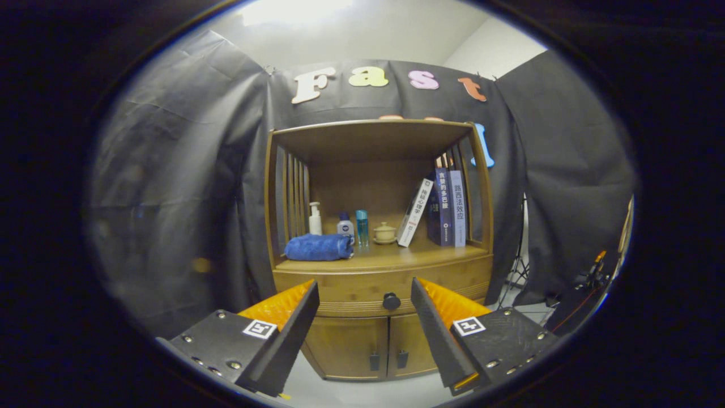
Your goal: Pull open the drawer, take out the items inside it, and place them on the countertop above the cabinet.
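Gripper (365, 294): I held it spread wide, empty, well short of the cabinet (374, 351).
Knob (391, 301): seen between my fingers, on the drawer (345, 292), which was closed.
Countertop (391, 256): above the drawer; carried a rolled blue towel (318, 247), bottles (345, 225), a small cup (385, 232) and books (447, 207).

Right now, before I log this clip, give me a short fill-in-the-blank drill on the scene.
1. The wooden cabinet's drawer with the round black knob is ____.
2. The tongs are ____, with the knob ahead between their fingers.
3. The rolled blue towel lies on the countertop, to the ____ of the small lidded ceramic cup.

Missing: closed; open; left
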`<state>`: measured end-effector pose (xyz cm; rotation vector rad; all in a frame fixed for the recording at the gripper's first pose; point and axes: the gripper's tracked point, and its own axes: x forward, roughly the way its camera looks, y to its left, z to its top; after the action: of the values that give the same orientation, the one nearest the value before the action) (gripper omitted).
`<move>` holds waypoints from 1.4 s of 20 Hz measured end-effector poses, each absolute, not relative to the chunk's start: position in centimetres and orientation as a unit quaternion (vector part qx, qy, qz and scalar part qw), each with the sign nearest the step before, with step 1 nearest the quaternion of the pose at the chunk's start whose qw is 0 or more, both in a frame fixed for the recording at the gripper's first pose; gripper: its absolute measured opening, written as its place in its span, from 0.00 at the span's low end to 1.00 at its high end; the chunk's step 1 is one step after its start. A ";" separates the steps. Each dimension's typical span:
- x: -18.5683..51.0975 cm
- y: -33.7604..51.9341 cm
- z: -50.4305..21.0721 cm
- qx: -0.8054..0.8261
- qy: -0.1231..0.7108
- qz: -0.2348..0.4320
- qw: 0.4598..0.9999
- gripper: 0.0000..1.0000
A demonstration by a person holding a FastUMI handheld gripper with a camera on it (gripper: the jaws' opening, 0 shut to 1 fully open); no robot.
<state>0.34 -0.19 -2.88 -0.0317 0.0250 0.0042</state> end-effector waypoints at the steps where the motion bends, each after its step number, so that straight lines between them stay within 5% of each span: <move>1: 0.5 -0.5 -3.2 -0.015 0.014 -0.001 1.000 0.97; 24: 21.6 -6.4 -22.5 -0.059 0.146 -0.043 0.987 0.97; 28: 23.2 -6.8 -22.3 -0.070 0.129 -0.041 0.988 0.41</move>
<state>23.20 -6.77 -22.28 -0.1400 0.2580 -0.0823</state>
